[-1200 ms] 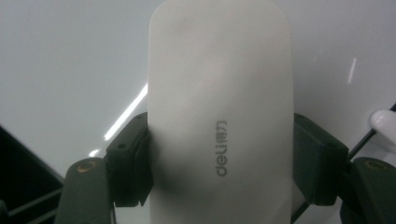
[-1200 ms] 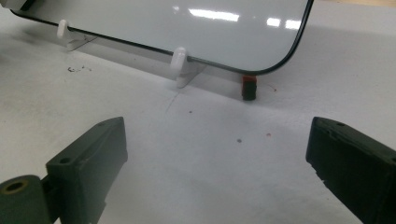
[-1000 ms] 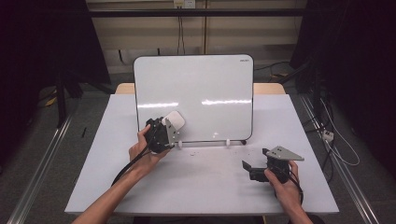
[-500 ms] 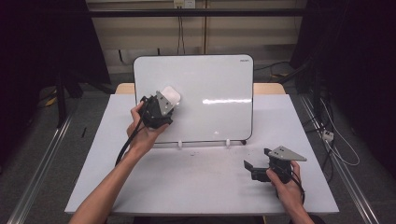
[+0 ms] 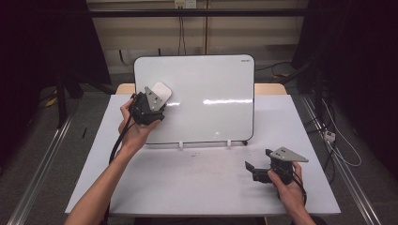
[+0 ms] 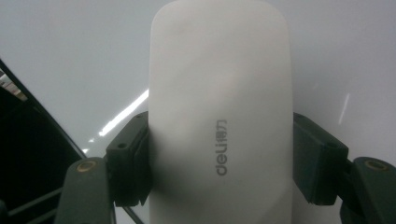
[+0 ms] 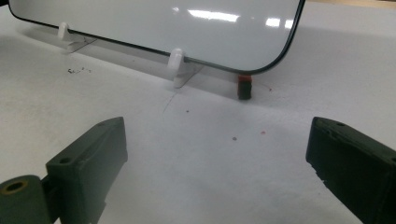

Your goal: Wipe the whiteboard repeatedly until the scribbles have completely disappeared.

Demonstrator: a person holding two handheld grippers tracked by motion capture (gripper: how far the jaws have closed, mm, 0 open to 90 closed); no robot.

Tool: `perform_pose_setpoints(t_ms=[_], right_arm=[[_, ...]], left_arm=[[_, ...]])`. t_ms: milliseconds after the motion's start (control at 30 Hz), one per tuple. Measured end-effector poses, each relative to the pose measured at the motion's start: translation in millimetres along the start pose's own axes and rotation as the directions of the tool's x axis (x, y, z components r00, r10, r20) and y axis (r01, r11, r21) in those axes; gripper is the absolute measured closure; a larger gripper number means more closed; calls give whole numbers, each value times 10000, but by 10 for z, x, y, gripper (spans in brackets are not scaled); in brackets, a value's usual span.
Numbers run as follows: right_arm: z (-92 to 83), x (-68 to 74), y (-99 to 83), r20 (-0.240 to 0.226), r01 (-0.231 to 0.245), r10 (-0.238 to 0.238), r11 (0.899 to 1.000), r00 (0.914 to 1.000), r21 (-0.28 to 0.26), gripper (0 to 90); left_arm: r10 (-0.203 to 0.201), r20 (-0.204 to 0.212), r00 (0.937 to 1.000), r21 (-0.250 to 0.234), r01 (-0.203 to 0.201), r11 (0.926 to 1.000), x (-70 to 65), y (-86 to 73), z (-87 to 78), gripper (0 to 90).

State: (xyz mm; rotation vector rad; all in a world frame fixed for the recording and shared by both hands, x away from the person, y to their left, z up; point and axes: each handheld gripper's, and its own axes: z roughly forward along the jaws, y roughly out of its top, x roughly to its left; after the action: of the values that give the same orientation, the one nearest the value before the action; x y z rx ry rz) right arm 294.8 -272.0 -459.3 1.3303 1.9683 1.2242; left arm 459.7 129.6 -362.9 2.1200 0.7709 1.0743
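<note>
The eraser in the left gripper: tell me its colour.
White, with grey "deli" lettering on the eraser; clearest in the left gripper view.

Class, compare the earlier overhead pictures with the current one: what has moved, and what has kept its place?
The left gripper, shut on the white whiteboard eraser, rose from near the whiteboard's lower left edge up to its upper left area. The eraser stayed clamped between the fingers throughout. The right gripper, open, kept resting on the table; the whiteboard stayed put.

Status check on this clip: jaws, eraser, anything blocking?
Left gripper shut on whiteboard eraser, at whiteboard upper left. Right gripper open above table. Nothing in the way.
</note>
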Motion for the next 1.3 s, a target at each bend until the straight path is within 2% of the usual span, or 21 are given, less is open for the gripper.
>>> perform_pose_setpoints(t_ms=[200, 267, 333, 433, 467, 600, 700, 867, 1033, 1300], right_arm=[[5, 4, 3, 11, 6, -6, 10000, 10000, 11, 52], [9, 8, 4, -20, 71, -71, 10000, 10000, 34, 52], [11, 9, 4, -16, 75, -75, 10000, 10000, 44, 53], [11, 8, 3, -10, 59, -59, 10000, 10000, 41, 53], [11, 6, 3, -11, 58, -58, 10000, 10000, 39, 53], [8, 7, 3, -20, 9, -9, 10000, 10000, 19, 52], [13, -6, 3, 30, 20, -20, 10000, 10000, 13, 53], [11, 2, 5, -9, 44, -44, 10000, 10000, 21, 53], [20, 2, 12, -8, -31, 31, 10000, 10000, 20, 53], [36, 2, 21, 33, -60, 59, 10000, 10000, 27, 54]], left_arm=[[138, 146, 9998, 343, -143, 9993, -135, -121, -44, 312], [383, 105, 9992, 543, -388, 9978, -191, -144, -57, 312], [428, 199, 9989, 679, -441, 9967, -228, -169, -71, 311], [232, 303, 9993, 613, -250, 9978, -222, -182, -76, 312], [43, 410, 9992, 595, -67, 9982, -209, -183, -77, 312], [-161, 552, 9983, 453, 136, 9989, -191, -197, -84, 312], [-640, 816, 9946, 347, 614, 9975, -163, -206, -90, 313], [-722, 906, 9933, 313, 696, 9971, -151, -215, -99, 313], [-973, 1043, 9898, 138, 964, 9952, -117, -230, -94, 313], [-1007, 1062, 9892, 43, 1008, 9949, -109, -256, -118, 313]])
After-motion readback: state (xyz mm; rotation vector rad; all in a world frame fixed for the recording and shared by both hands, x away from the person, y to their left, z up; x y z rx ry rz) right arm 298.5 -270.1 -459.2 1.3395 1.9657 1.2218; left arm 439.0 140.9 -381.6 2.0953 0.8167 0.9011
